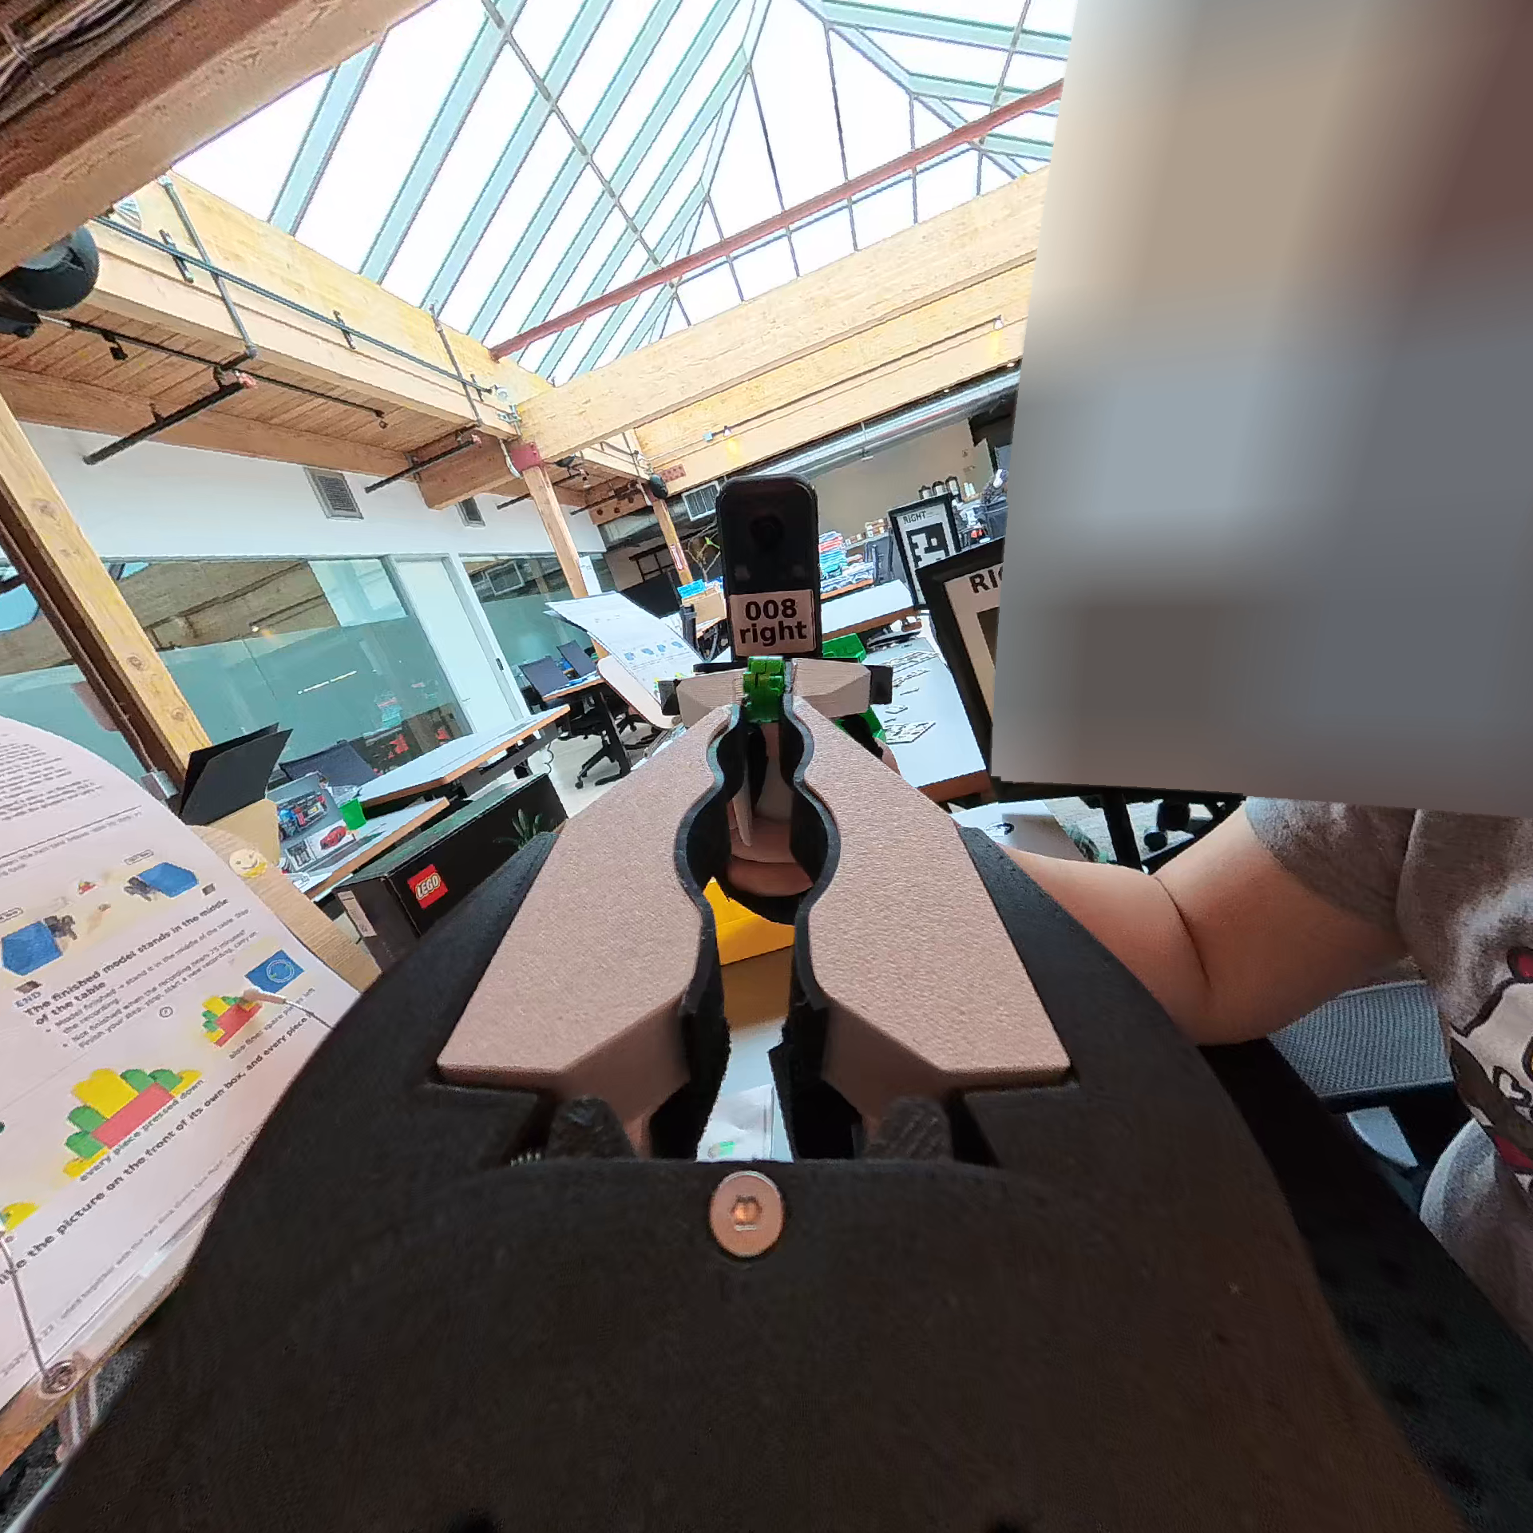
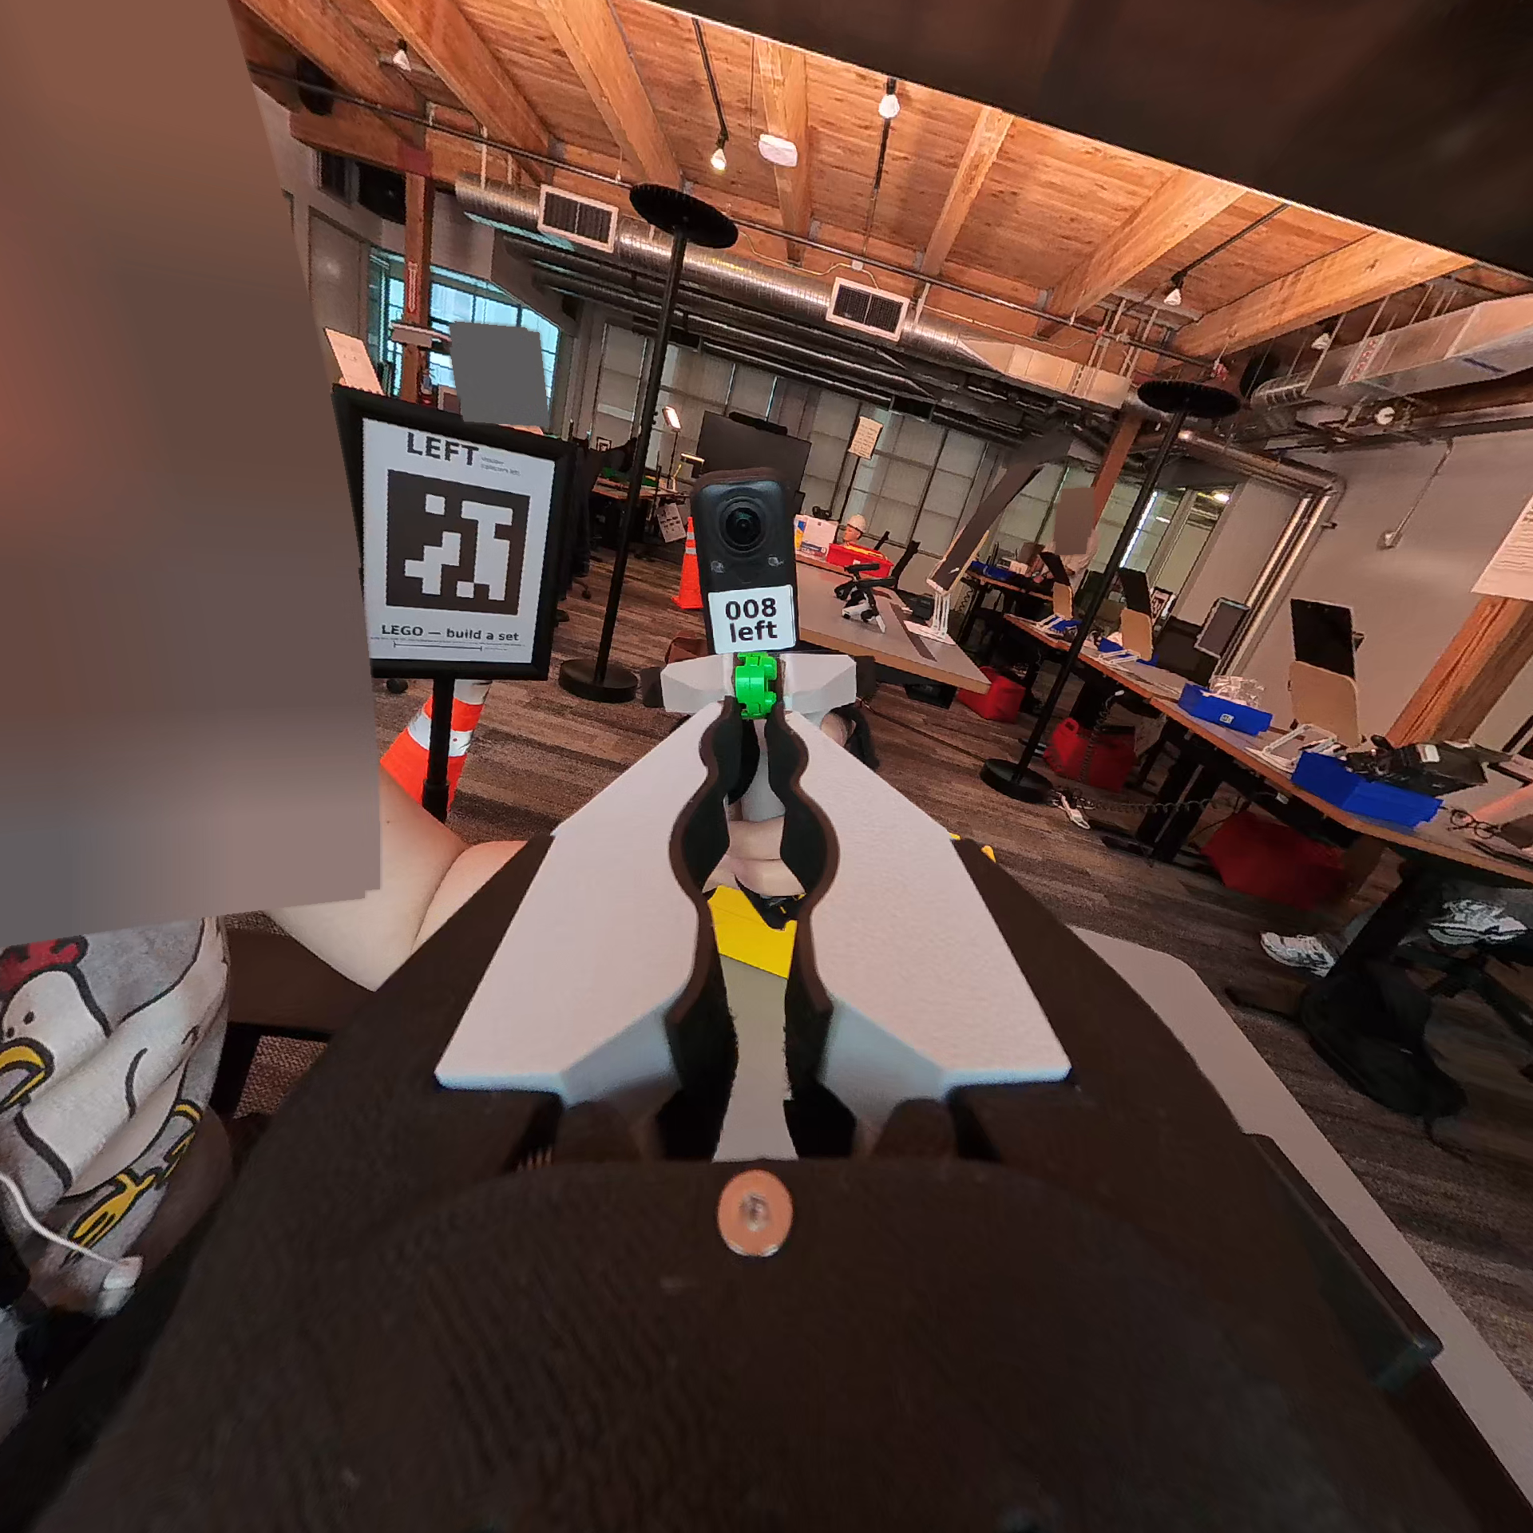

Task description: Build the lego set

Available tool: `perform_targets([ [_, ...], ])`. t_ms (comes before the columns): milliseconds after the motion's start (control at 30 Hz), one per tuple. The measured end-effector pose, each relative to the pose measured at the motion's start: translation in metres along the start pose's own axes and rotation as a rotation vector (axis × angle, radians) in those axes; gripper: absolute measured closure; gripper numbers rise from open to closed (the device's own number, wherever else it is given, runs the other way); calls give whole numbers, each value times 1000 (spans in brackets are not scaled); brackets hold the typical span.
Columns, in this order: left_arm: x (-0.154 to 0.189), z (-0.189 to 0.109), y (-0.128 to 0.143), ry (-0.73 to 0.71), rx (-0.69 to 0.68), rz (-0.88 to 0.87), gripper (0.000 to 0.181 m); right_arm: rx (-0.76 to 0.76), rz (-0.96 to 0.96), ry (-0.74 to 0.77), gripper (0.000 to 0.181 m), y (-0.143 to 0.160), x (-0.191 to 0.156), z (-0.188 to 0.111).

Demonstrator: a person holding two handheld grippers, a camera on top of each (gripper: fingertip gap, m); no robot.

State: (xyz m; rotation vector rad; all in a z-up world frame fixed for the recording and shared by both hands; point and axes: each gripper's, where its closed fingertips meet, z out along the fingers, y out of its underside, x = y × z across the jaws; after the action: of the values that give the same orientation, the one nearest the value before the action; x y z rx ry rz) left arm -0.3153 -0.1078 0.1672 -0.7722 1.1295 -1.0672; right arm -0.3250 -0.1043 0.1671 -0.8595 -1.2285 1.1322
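Facing tip to tip under a wooden ceiling, the left gripper [image 1: 761, 720] and right gripper [image 2: 753, 720] are seemingly both pinching one green brick [image 2: 755, 683]; a yellow box [image 2: 751, 933] is sitting at six o'clock.

Daylight pours through the skylight [image 1: 630, 166] in the left wrist view, blown out to near white between its frames. The right wrist view is dimmer and warmer, lit by small ceiling lamps [image 2: 888, 104] under wooden beams. Both views bend strongly toward their edges. Nearby parts look soft; a dark shadow covers the top right corner of the right wrist view.
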Motion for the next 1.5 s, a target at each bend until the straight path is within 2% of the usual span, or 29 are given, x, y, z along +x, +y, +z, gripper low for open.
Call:
perform_targets([
  [133, 3, 1, 2, -7, -40, 49, 176, -22, -45, -12, 176, 2, -2, -3],
  [233, 2, 4, 8, -61, -110, 167, 175, -44, -193, 40, 169, 3, -2, -8],
  [300, 3, 4, 14, -86, -170, 246, 176, -58, -240, 33, 158, 0, -8, -10],
  [533, 19, 3, 11, -37, -214, 308, 176, -113, -334, 4, 174, -1, -23, -14],
  [733, 23, 3, 12, -33, -237, 338, 176, -128, -310, 12, 163, 2, -20, -12],
  [800, 22, 3, 13, -36, -244, 343, 176, -120, -306, -2, 163, 3, -22, -11],
  [933, 21, 4, 19, -35, -274, 353, 176, -145, -311, -8, 175, 8, -21, -9],
  [1200, 17, -1, 27, -42, -333, 366, 176, -201, -312, -2, 174, 18, -16, -9],
  [1333, 13, 0, 24, -53, -308, 344, 176, -162, -324, 11, 175, 14, -13, -7],
  [1500, 15, -2, 28, -51, -351, 380, 175, -171, -357, 0, 174, 19, -16, -7],
])
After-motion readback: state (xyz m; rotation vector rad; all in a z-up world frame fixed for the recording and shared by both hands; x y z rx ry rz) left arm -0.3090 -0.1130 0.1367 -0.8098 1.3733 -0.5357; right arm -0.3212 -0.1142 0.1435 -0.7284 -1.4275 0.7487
